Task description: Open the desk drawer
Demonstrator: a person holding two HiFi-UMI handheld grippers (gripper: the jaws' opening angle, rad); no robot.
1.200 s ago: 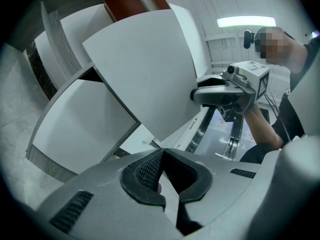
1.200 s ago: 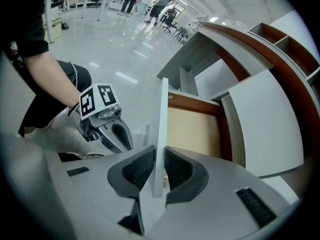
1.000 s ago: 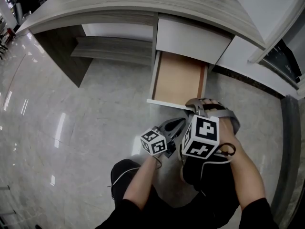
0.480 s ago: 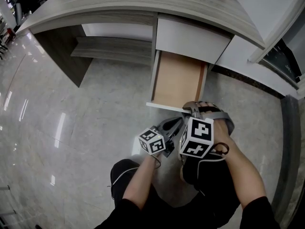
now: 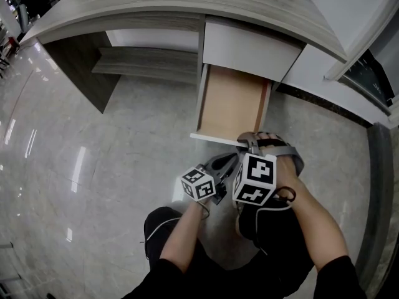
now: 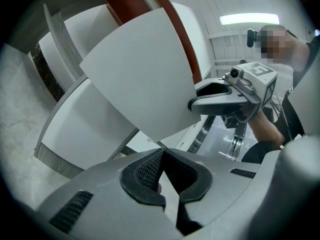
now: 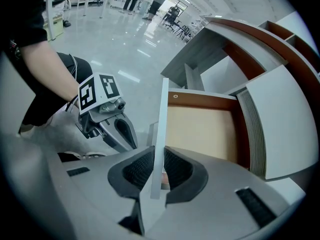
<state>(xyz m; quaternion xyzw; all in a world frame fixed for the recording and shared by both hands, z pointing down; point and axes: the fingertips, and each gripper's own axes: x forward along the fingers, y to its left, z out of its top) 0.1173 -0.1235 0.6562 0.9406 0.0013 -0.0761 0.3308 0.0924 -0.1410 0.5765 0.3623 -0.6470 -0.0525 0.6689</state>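
The right tool (image 7: 159,170) is clenched on the front panel (image 7: 163,119) of the drawer (image 5: 232,104), which stands well out beneath the counter (image 5: 156,5); pull straight back, level, without twisting; left tool (image 6: 161,169) closed on nothing

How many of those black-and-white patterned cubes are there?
2. One cube sits on the left gripper, the other cube on the right gripper, which clamps the open drawer front.

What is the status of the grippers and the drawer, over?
Right gripper shut on drawer front. Left gripper shut, empty, beside it. Drawer well out, empty inside. Nothing blocks it.
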